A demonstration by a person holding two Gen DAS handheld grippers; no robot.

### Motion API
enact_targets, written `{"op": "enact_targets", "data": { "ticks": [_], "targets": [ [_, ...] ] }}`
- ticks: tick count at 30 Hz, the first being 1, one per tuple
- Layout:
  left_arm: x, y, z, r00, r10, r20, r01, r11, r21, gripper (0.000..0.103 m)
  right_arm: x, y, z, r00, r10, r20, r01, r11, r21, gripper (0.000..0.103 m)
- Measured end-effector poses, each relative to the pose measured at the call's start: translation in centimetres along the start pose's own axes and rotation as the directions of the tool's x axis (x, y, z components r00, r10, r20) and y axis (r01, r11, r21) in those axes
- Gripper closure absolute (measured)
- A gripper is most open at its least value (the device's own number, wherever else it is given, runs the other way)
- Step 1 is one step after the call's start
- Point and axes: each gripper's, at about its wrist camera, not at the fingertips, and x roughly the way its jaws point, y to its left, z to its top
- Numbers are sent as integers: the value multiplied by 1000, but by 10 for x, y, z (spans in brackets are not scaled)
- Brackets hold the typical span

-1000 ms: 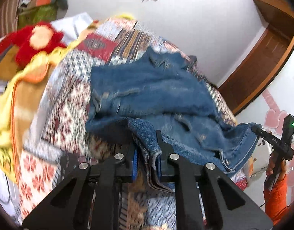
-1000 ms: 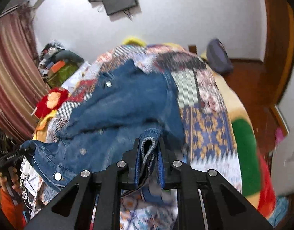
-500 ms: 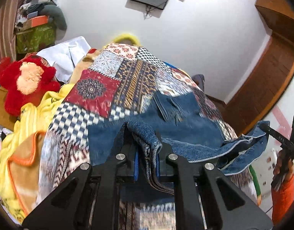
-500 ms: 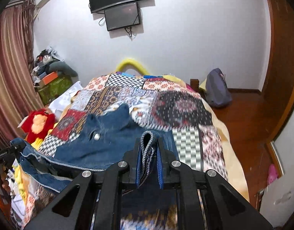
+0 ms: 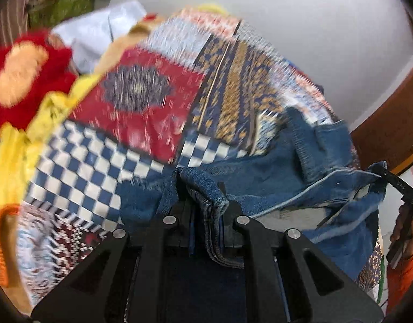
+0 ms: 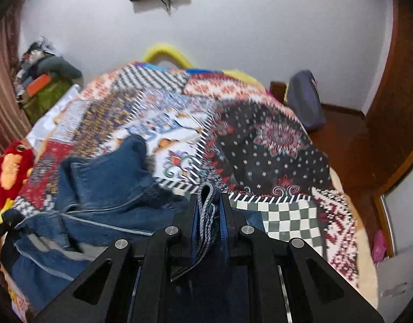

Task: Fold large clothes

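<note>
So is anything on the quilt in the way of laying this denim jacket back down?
Nothing visible: both grippers, left gripper and right gripper, grip the denim jacket, and the patchwork quilt ahead looks bare.

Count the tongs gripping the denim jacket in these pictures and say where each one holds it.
2. The left tongs pinch a bunched fold of the denim jacket nearest that camera; the right tongs pinch another edge, and also show in the left view. No others visible.

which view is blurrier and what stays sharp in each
Left wrist view: heavy motion smear over the patchwork quilt and red plush toy; the left gripper and pinched denim jacket stay crisp. Right wrist view: milder blur on the quilt; the right gripper stays sharp, fisheye bending the walls.
</note>
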Motion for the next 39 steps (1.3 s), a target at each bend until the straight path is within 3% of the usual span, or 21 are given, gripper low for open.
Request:
{"op": "enact_targets", "data": {
  "ticks": [4,8,13,18,21,23,25,28,31,35,39],
  "targets": [
    [21,9,-4,999,-10,-48,9,1000,-22,88,24,-12,-4,998,-64,-23,64,998,-10,92],
    [24,6,-4,997,2,-78,-2,1000,3,86,14,-37,-5,994,-110,1,110,994,13,92],
    [1,3,10,996,-25,-84,26,1000,1,85,-17,-58,-11,999,-42,9,41,998,39,91],
    [-21,-13,23,995,-26,-95,30,999,45,78,-51,-42,-24,999,32,1,-32,999,-38,91],
    [-31,-23,23,995,-38,-96,46,996,80,58,-67,-24,-36,998,68,-2,-68,993,-101,91],
    [-38,-22,22,996,-39,-83,45,997,68,37,-75,-11,-43,996,91,-3,-91,986,-142,91],
    [-47,-18,24,1000,3,-28,-1,999,53,25,-80,1,-48,995,104,-7,-104,979,-174,91],
    [-62,-8,28,997,65,38,-66,998,24,15,-83,19,-55,990,136,-37,-140,968,-206,91],
    [-62,-1,26,992,116,38,-117,993,26,13,-81,31,-62,985,158,-66,-169,961,-218,91],
    [-42,-9,1,983,181,-32,-173,969,174,13,-67,41,-69,975,192,-115,-213,955,-208,91],
    [-11,-28,-28,965,245,-94,-197,913,358,13,-45,55,-75,962,208,-176,-241,951,-196,91]
  ]
}}
